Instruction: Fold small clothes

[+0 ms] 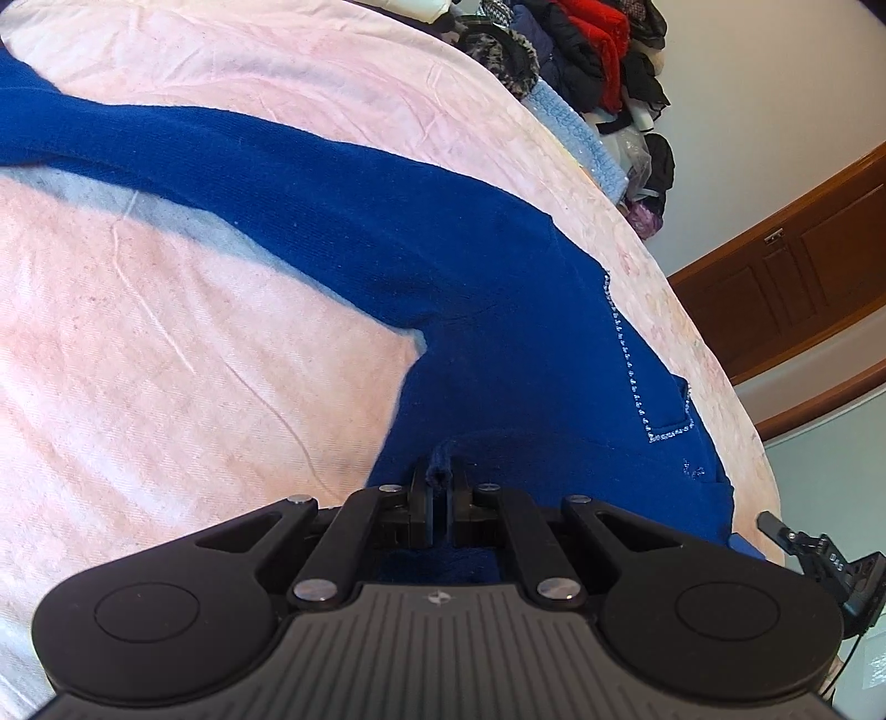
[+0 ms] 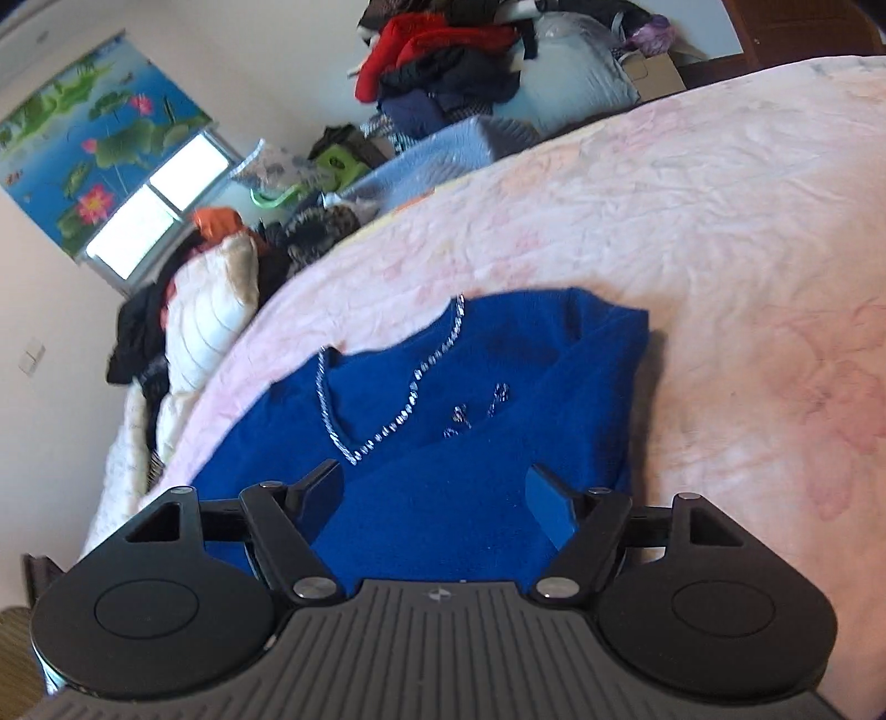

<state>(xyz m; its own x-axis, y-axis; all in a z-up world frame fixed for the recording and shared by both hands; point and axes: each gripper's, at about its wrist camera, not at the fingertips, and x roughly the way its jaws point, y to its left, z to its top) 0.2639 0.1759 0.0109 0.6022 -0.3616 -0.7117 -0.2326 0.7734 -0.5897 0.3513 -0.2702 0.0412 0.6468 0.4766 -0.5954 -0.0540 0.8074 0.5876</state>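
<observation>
A royal-blue knit top [image 1: 454,288] with a line of silver rhinestones at the neckline [image 1: 626,354] lies on a pink bed sheet [image 1: 166,343]. One sleeve stretches away to the far left. My left gripper [image 1: 440,479] is shut on a pinch of the blue cloth near the top's body. In the right wrist view the same top [image 2: 443,509] lies with its rhinestone neckline [image 2: 387,426] ahead. My right gripper [image 2: 434,487] is open just above the cloth, holding nothing. The right gripper's tip also shows in the left wrist view [image 1: 775,526].
The pink sheet [image 2: 692,232] spreads wide to the right and far side. A heap of clothes [image 2: 443,50] and a light-blue knit [image 2: 443,149] lie past the bed's far edge. Pillows and dark clothes [image 2: 205,310] sit at left. A wooden door [image 1: 786,277] stands beyond.
</observation>
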